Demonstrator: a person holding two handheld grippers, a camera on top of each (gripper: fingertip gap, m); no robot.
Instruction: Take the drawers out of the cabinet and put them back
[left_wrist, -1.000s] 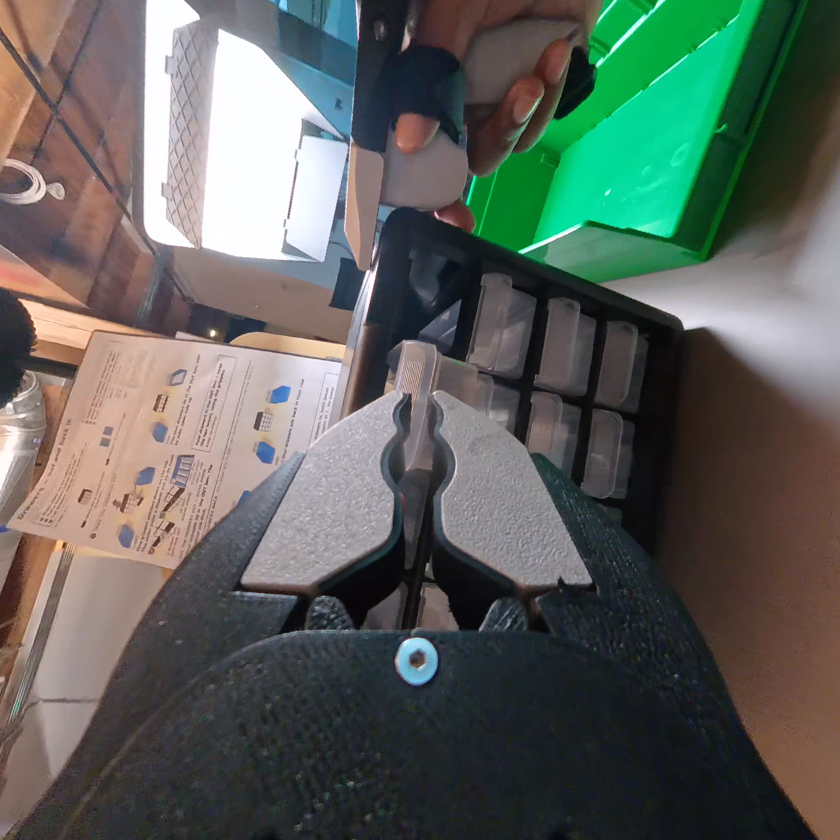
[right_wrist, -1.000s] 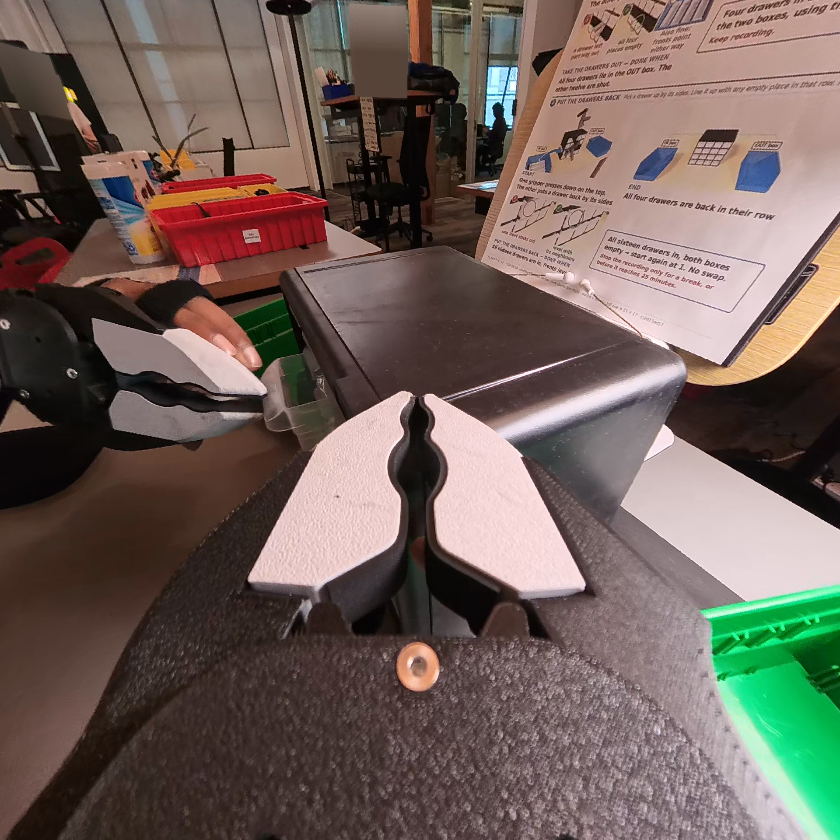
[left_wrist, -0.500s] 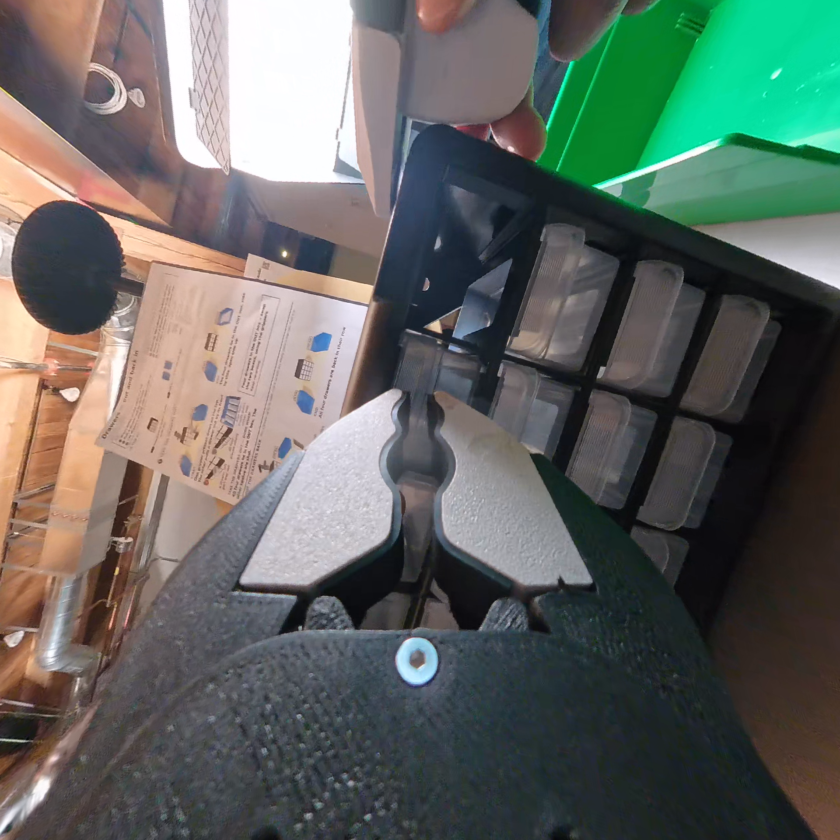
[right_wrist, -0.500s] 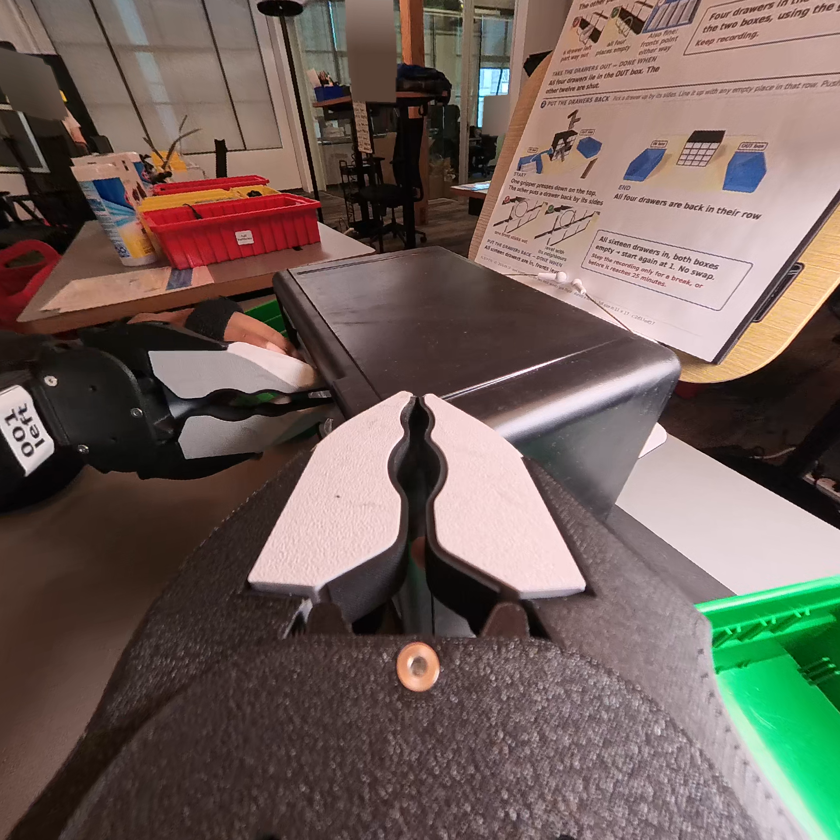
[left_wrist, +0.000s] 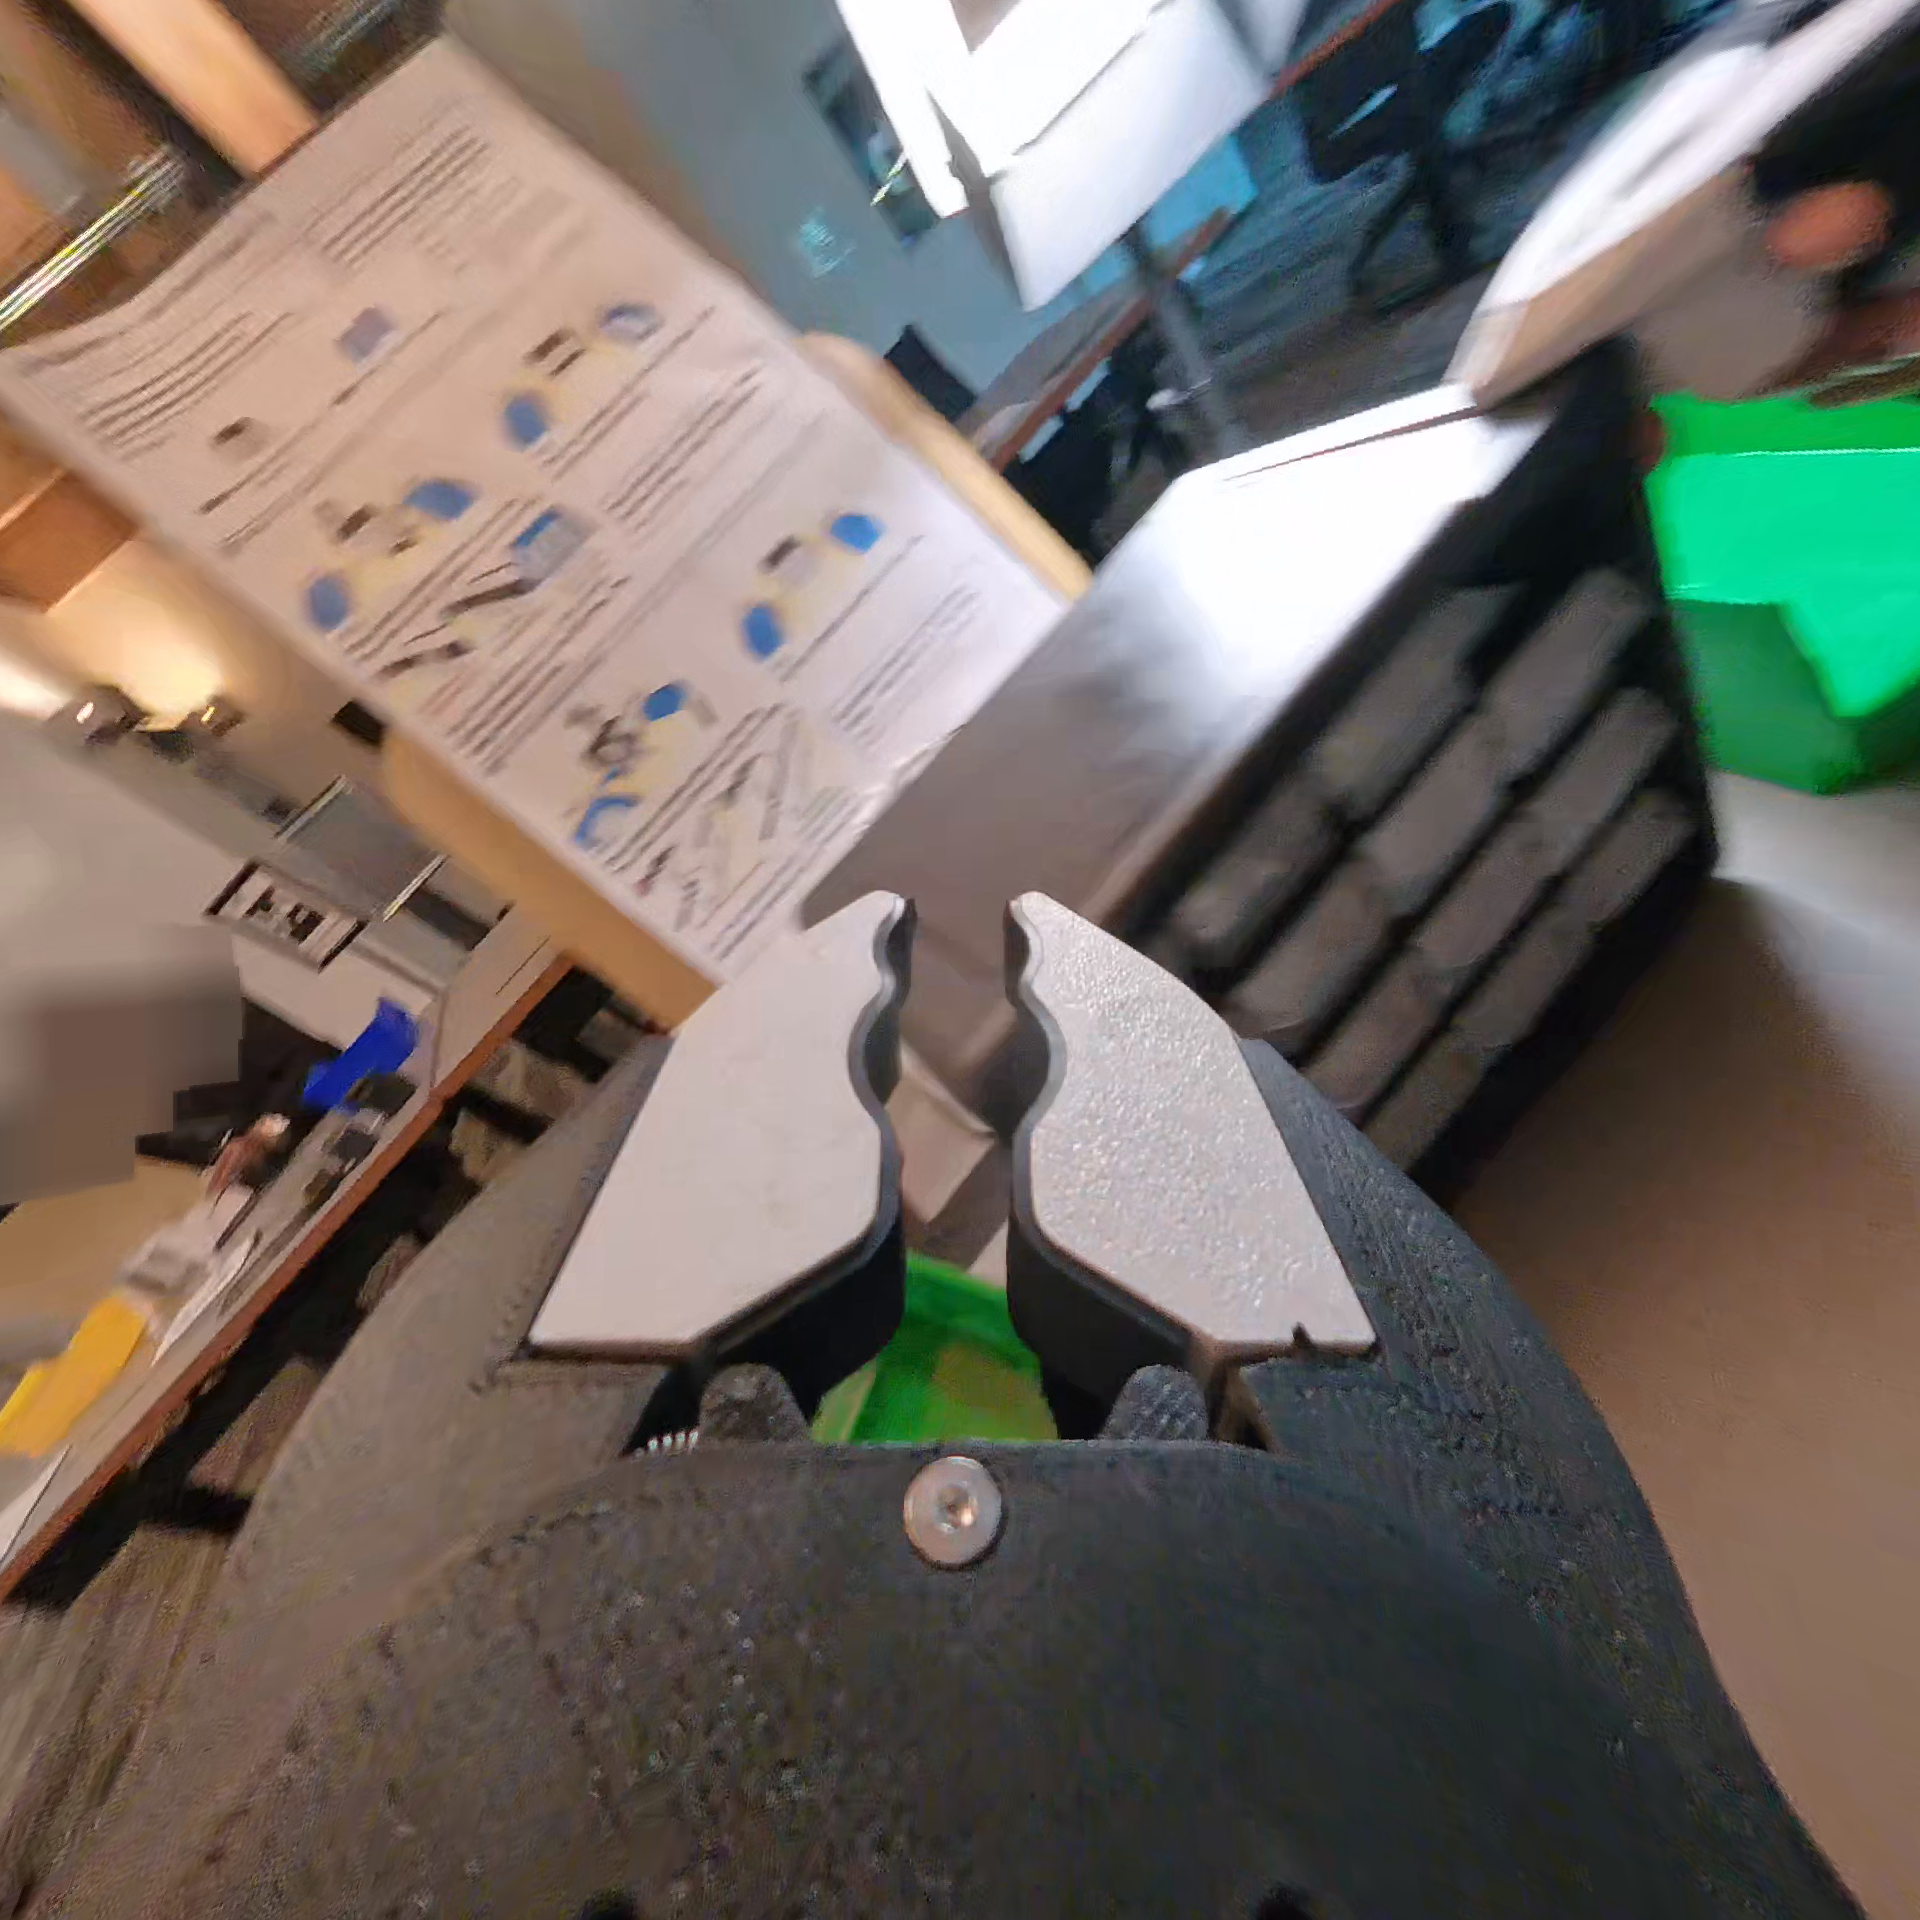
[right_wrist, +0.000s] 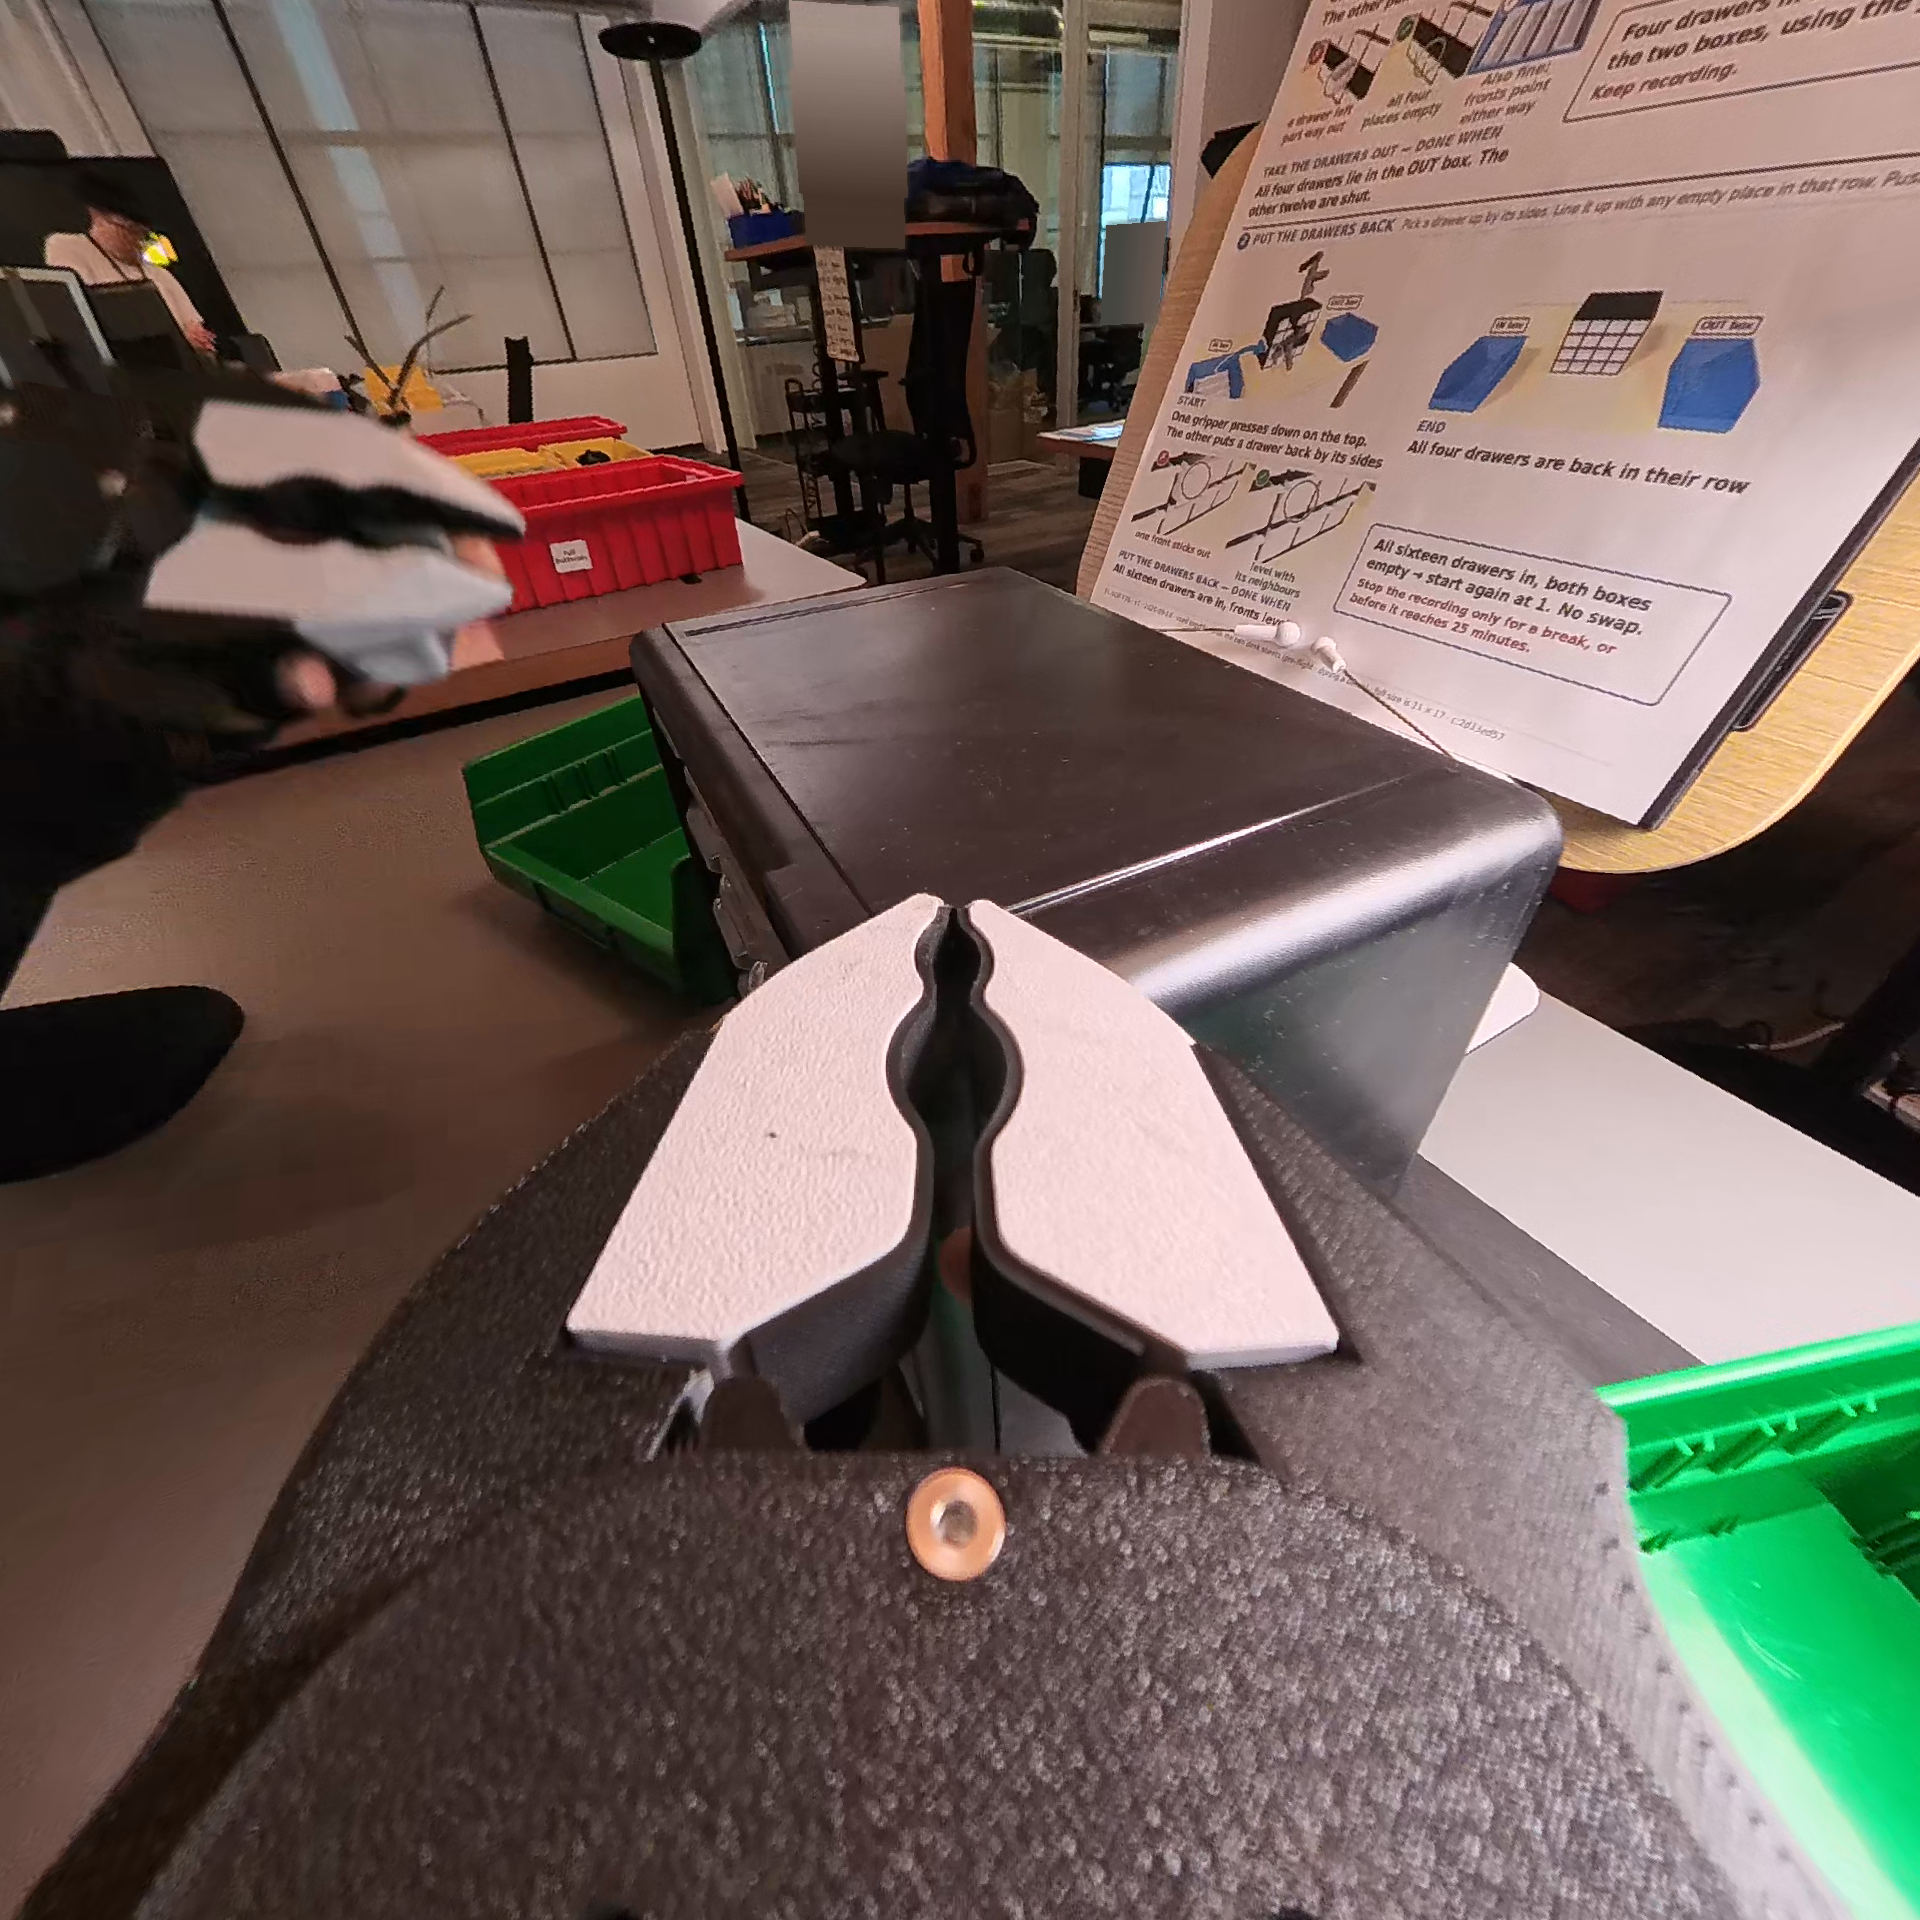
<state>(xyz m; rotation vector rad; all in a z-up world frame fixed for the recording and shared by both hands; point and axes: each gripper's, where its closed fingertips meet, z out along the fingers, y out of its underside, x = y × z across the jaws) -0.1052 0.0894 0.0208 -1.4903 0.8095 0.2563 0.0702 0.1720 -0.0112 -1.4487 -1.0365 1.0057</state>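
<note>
Motion blur smears the cabinet (left_wrist: 1351, 790) drawer fronts (left_wrist: 1455, 831) and the poster (left_wrist: 499, 499) beyond legibility.

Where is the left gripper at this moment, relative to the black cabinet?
In the right wrist view, the left gripper is at the far left, in the air above the table, apart from the black cabinet and higher than the green bin beside it.

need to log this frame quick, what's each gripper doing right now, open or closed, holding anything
Left gripper: open, holding nothing, lifted clear of the cabinet.
Right gripper: closed, nothing between its fingers, at the back of the cabinet top.
</note>
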